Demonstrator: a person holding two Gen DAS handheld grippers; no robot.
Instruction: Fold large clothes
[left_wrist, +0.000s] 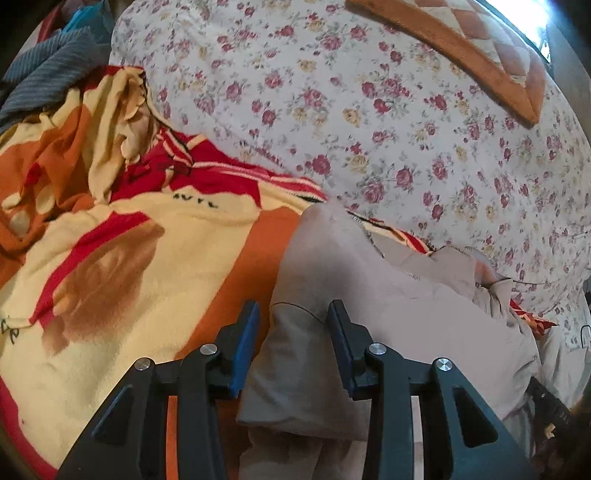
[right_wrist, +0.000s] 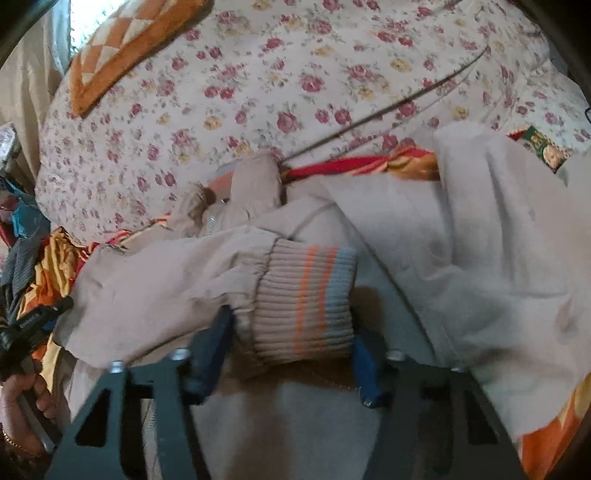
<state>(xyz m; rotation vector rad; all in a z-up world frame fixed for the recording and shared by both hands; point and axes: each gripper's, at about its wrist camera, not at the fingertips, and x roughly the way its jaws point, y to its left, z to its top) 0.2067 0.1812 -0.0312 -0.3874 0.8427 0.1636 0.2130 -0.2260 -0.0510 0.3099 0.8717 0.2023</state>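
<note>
Across the bed's blanket (left_wrist: 122, 258), my right claw (right_wrist: 291, 354) straddles the jacket's (right_wrist: 480, 258) ribbed cuff (right_wrist: 306, 295) — unclamped, sleeve ready for folding inward — while my left claw (left_wrist: 293, 343) gapes around its hem.

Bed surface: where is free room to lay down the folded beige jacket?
Free: the floral quilt between the orange pillow and the jacket. Crowded: left end, with blue and grey clothes heaped on the crumpled orange blanket.

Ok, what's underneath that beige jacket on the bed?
The beige jacket lies on a yellow, orange and red blanket, which shows around its edges. Behind both is a floral quilt. Whatever lies directly beneath the jacket's middle is covered.
</note>
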